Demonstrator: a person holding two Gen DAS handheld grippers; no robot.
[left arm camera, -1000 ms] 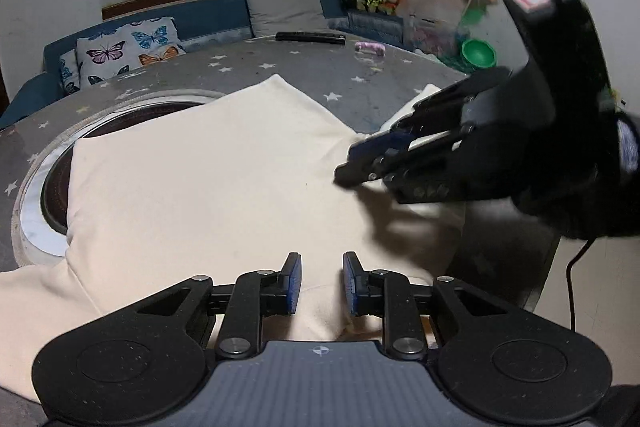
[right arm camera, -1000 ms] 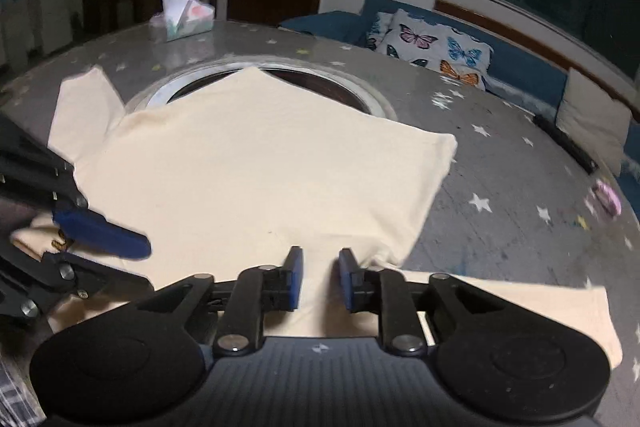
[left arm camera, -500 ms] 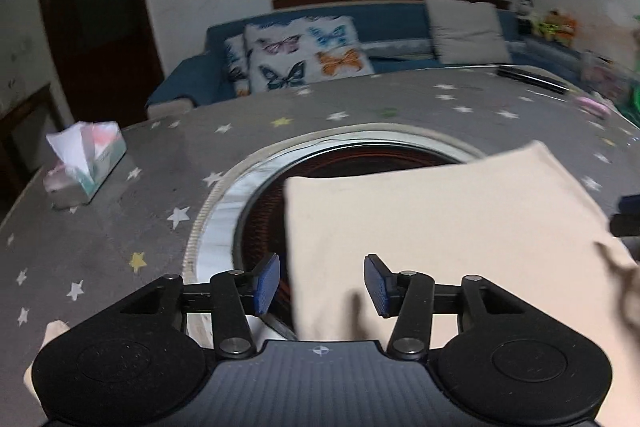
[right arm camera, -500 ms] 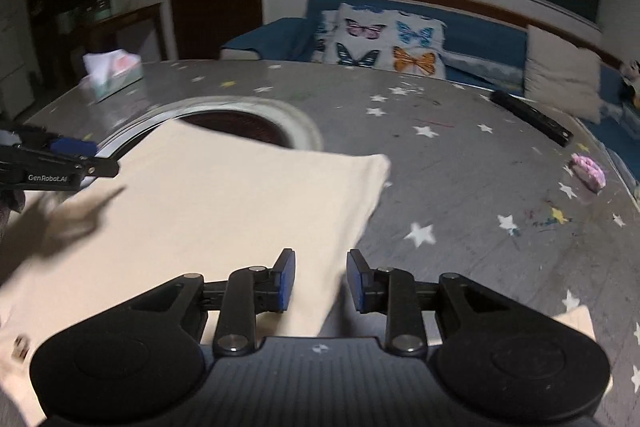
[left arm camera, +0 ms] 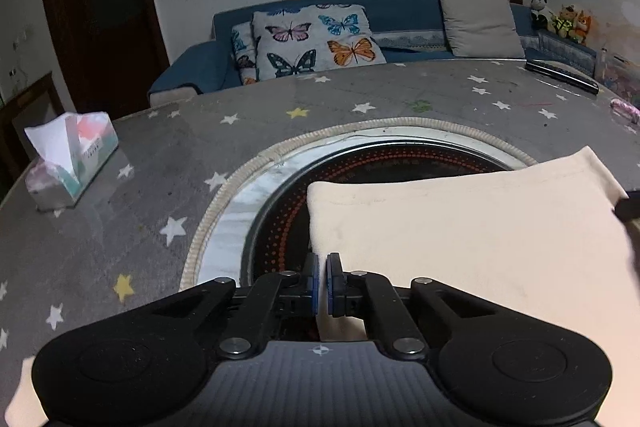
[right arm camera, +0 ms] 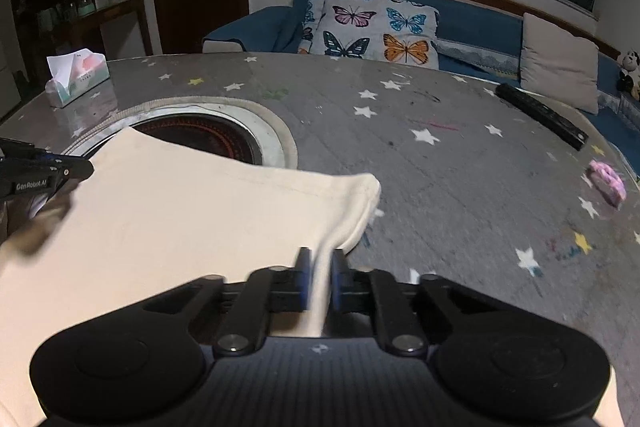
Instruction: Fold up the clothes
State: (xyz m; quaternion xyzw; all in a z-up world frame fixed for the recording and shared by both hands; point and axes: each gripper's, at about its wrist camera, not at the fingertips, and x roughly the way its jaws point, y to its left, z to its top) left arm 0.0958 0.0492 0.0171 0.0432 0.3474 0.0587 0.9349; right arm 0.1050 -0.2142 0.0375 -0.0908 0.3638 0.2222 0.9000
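A cream garment (left arm camera: 460,227) lies on the grey star-patterned table, partly over the round inset. In the left wrist view my left gripper (left arm camera: 322,277) is shut on the garment's near left edge. In the right wrist view the same garment (right arm camera: 180,219) spreads to the left, and my right gripper (right arm camera: 317,277) is shut on its near right edge, with cloth pinched between the blue pads. The left gripper's tip (right arm camera: 60,167) shows at the far left of the right wrist view. The right gripper's tip (left arm camera: 628,207) pokes in at the right edge of the left wrist view.
A round dark inset with a metal rim (left arm camera: 240,195) sits mid-table. A tissue box (left arm camera: 68,163) stands at the left. A black remote (right arm camera: 540,115) and a pink object (right arm camera: 608,181) lie at the right. A blue sofa with butterfly cushions (left arm camera: 316,39) stands behind.
Both grippers have closed on the garment's near edges. Half a second ago their jaws stood apart over the cloth. Both views have shifted a little over the table.
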